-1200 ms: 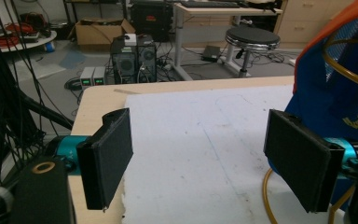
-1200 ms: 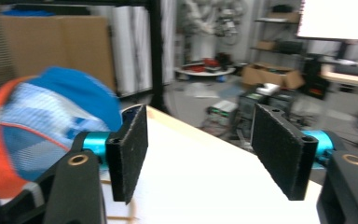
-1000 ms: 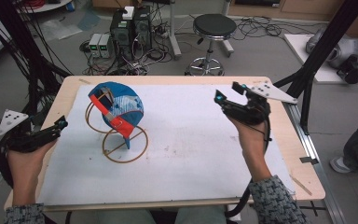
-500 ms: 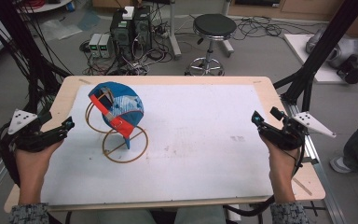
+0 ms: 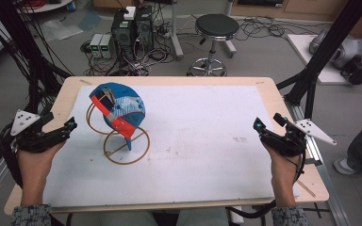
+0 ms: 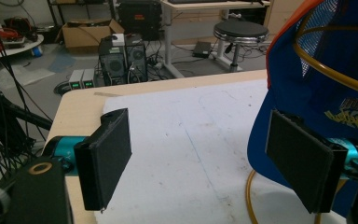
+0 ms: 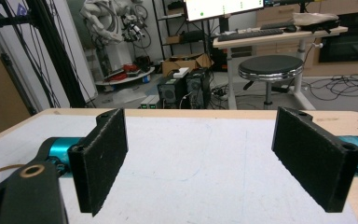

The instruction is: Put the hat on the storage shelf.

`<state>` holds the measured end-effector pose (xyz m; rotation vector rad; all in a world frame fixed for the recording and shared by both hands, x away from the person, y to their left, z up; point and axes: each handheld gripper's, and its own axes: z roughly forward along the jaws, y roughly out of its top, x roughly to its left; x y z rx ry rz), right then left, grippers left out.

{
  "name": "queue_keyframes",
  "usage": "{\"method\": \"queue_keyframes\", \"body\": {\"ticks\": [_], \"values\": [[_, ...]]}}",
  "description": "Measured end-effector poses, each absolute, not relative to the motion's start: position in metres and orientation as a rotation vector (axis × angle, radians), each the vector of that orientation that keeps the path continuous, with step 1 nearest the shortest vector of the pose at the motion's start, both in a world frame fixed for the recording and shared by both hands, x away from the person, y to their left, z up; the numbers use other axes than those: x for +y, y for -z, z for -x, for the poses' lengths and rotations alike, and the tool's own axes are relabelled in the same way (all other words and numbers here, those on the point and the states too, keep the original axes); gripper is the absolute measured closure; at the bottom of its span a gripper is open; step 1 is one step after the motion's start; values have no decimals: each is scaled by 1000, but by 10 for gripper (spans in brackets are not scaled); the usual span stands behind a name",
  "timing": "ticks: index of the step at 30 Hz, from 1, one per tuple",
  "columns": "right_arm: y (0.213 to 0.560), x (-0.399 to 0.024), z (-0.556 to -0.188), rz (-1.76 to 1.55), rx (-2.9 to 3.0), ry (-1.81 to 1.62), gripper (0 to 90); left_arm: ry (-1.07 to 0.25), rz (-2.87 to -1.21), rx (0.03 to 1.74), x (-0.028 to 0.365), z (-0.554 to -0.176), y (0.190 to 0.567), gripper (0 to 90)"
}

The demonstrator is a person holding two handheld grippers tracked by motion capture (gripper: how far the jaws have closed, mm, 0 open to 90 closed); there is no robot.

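A blue fabric cap with a red-orange strap [image 5: 118, 109] hangs on a thin brass-coloured wire stand with a round ring base [image 5: 126, 147], toward the left of the pale wooden tabletop [image 5: 179, 81] under its white sheet [image 5: 207, 141]. The left tongs [image 5: 69, 125] stand wide, flat black pads empty, just beside the cap. The right tongs [image 5: 267, 123], just opened wider, hold nothing, well apart from it.

Legible text: none. The blue cap [image 6: 317, 88], just beside the far jaw in the left gripper view, carries a yellow printed emblem; lettering is too blurred to read. The monitor [image 7: 223, 7] well beyond the jaws in the right gripper view shows bright screen content, too small to read.
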<state>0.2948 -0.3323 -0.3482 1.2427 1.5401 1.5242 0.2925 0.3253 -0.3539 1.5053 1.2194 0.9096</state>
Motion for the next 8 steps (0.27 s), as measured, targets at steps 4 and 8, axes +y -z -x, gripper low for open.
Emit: {"method": "queue_keyframes", "body": {"ticks": [4, 8], "values": [[347, -331, -294, -1232, 1541, -1500, 135, -906, -1510, 1224, 325, -293, 356, 225], [352, -332, -297, -1232, 1557, -1481, 122, -908, -1508, 1229, 325, -295, 357, 225]]}}
